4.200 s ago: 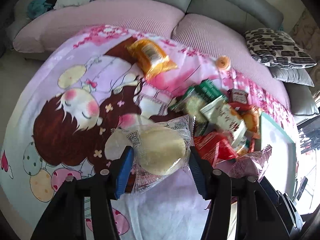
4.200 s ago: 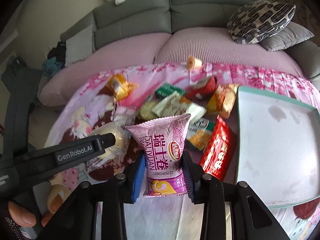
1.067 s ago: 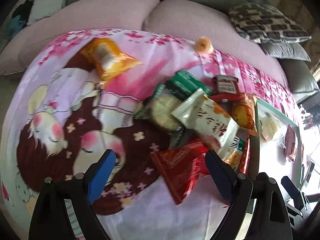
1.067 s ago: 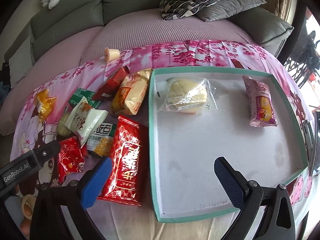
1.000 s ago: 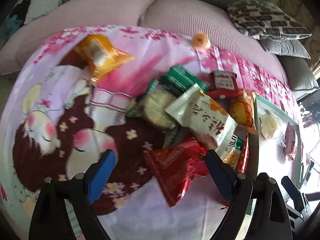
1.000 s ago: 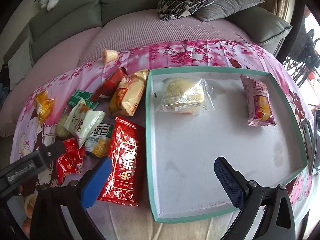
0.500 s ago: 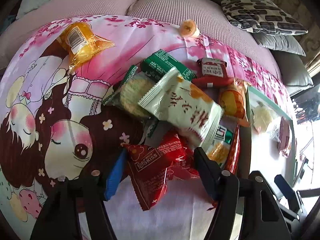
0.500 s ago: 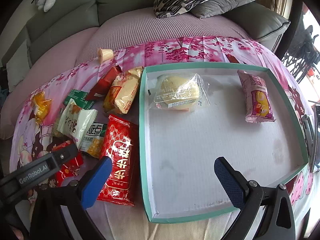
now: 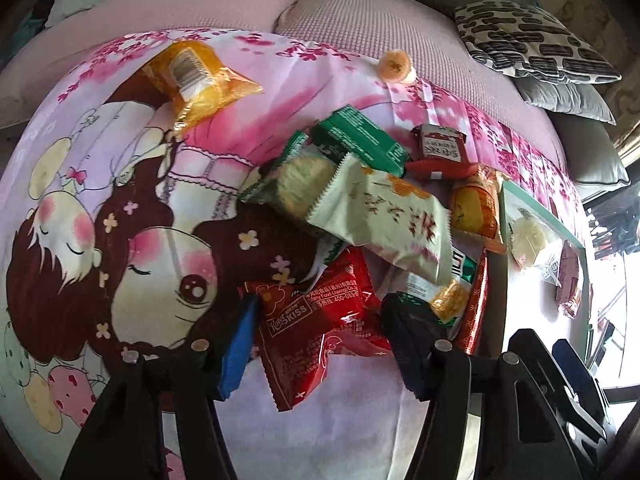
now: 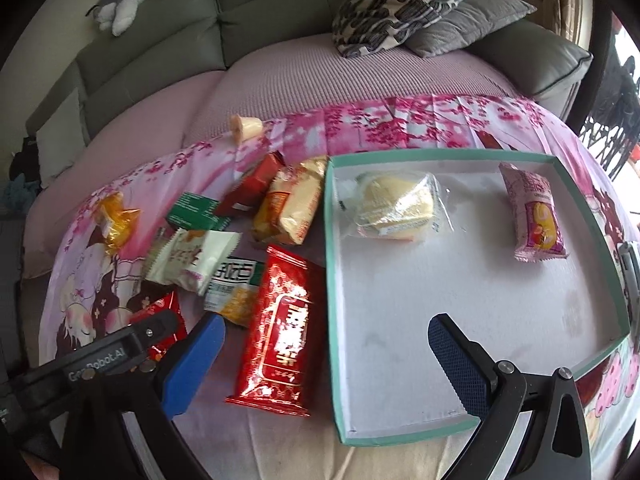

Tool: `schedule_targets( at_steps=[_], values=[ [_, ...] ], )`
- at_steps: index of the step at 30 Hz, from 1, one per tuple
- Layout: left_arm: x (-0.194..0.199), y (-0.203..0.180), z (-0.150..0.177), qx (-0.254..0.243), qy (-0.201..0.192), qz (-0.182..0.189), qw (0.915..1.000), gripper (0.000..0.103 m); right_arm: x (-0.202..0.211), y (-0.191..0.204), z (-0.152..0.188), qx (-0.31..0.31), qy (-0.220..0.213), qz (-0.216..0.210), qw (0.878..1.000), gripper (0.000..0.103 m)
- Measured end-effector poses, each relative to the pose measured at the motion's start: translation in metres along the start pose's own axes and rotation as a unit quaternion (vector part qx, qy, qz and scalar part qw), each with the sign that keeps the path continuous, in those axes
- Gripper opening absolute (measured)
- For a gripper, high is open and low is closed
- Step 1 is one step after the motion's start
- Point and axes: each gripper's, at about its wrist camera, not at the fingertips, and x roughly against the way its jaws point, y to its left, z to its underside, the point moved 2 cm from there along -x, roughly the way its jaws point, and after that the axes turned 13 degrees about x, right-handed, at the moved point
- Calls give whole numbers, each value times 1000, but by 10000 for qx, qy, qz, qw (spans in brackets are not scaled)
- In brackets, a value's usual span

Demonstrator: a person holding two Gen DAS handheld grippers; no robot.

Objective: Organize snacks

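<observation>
While the left gripper closes, red snack packet between its fingers, pads touching, right gripper fingers apart.

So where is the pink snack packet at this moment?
In the right wrist view, the pink snack packet lies inside the teal-rimmed tray, near its far right corner, apart from the clear-wrapped bun on the tray's far left side.
</observation>
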Motion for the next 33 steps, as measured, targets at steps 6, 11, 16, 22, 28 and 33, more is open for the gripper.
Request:
schedule_targets(
  at_steps=[6, 11, 16, 22, 28, 33],
  values=[
    [4, 13, -4, 80, -45, -92, 9999, 64, 1, 22, -2, 292, -13, -300, 9991, 90],
    [6, 18, -5, 179, -6, -15, 9998, 64, -5, 33, 0, 375, 190, -667, 9969, 76],
    [7, 23, -6, 255, 0, 4, 9997, 64, -13, 32, 3, 184, 419, -858, 9953, 65],
    [7, 24, -4, 304, 18, 43, 9995, 64, -24, 32, 5, 116, 665, -695, 9953, 52],
    [6, 24, -5, 360, 35, 79, 9993, 64, -39, 39, 6, 347, 862, -249, 9954, 48],
    [6, 25, -4, 392, 49, 108, 9992, 64, -41, 44, 8, 572, 826, 53, 9949, 38]
  ],
)
